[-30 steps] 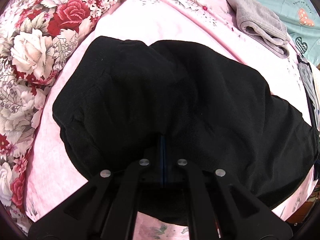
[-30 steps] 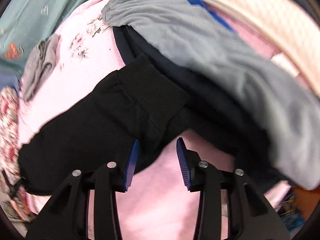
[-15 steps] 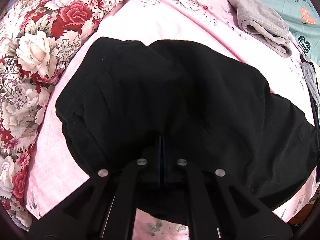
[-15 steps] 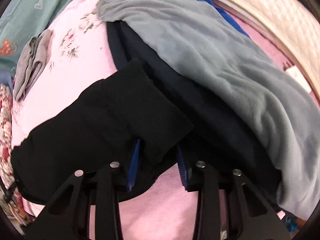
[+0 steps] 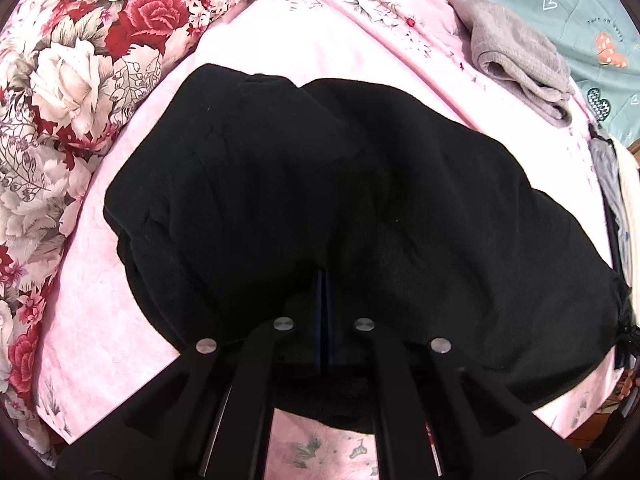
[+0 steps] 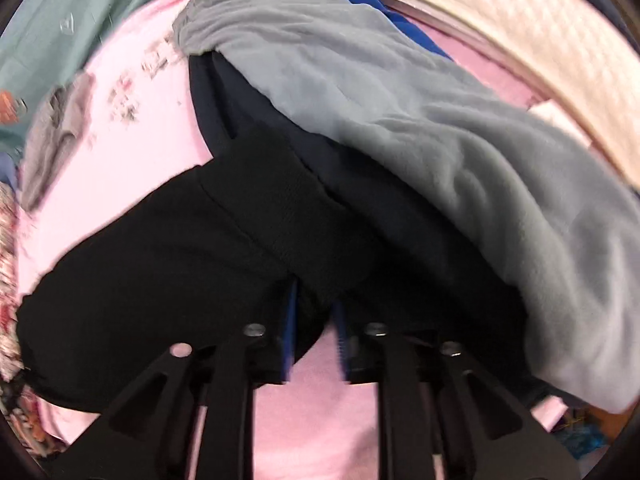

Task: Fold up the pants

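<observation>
right hand-held gripper [image 6: 314,322] has just closed in from open, fingers now nearly pinching the black pants [image 5: 320,208] cuff on the pink bed [image 5: 92,300]; left hand-held gripper [image 5: 323,292] stays clamped on fabric, so fold's abt ready.

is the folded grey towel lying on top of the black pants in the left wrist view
No, the folded grey towel lies apart from the black pants, with bare pink bedsheet between them.

The black, soft knit pants [image 5: 360,200] lie spread across the pink bed sheet, bunched into broad folds, their ribbed cuff end [image 6: 288,208] resting against a dark navy garment.
</observation>
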Demonstrator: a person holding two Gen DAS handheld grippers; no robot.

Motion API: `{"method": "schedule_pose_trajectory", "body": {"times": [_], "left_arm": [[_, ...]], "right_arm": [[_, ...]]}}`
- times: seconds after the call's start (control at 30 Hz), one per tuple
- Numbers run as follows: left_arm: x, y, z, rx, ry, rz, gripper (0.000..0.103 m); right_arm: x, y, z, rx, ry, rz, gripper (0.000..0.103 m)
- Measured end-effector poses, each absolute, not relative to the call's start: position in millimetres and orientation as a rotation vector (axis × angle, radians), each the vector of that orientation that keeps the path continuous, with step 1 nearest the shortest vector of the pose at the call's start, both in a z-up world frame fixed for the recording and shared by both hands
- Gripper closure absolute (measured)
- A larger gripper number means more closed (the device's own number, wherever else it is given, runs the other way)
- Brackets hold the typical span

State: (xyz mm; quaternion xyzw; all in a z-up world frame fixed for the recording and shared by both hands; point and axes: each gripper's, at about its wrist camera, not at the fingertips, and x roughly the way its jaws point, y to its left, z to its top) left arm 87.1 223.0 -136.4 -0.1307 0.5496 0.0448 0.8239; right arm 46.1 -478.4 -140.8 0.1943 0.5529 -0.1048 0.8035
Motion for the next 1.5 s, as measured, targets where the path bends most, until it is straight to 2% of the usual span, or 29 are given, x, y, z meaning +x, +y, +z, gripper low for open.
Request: {"method": "schedule_pose_trajectory", "body": {"times": [0.1,0.17,0.23,0.33,0.43,0.6,0.77,1.03,1.43,1.47,1.5], "left_arm": [[78.6,229.8,-130.2,-0.317,1.164,0.068,0.097],[73.4,226.4,-119.1,-0.309,1.131,0.06,0.079],[72.5,209.7,-103.5,-0.266,1.088,0.029,0.074],[79.2,170.8,-91.0,-0.226,1.07,-0.085,0.074],[91.1,128.1,-101.2,-0.185,1.113,-0.175,0.074],[102.9,86.0,-145.2,-0.131,1.233,-0.208,0.077],[91.7,90.1,-143.4,-0.168,1.203,-0.219,0.077],[88.1,103.2,-143.7,-0.215,1.196,-0.287,0.077],[85.0,119.3,-144.4,-0.228,1.177,-0.317,0.077],[84.5,118.8,-144.2,-0.229,1.176,-0.317,0.077],[84.8,118.5,-144.1,-0.234,1.177,-0.318,0.077]], "right_arm": [[39.7,-468.9,-117.0,0.344,1.181,-0.257,0.068],[34.8,-452.1,-89.7,0.219,1.129,-0.284,0.061],[40.8,-423.5,-60.3,0.162,1.062,-0.207,0.059],[68.7,-358.6,-33.5,0.117,1.03,0.058,0.058],[106.7,-269.9,-26.1,0.049,1.056,0.374,0.059],[168.6,-110.3,-40.9,-0.15,1.11,0.723,0.059],[200.8,-6.3,-71.6,-0.332,1.127,0.818,0.059],[183.9,17.7,-110.8,-0.476,1.186,0.836,0.059],[173.8,36.6,-128.3,-0.492,1.252,0.905,0.058],[176.0,38.1,-128.2,-0.467,1.244,0.924,0.066],[176.7,39.0,-127.8,-0.446,1.238,0.946,0.079]]}}
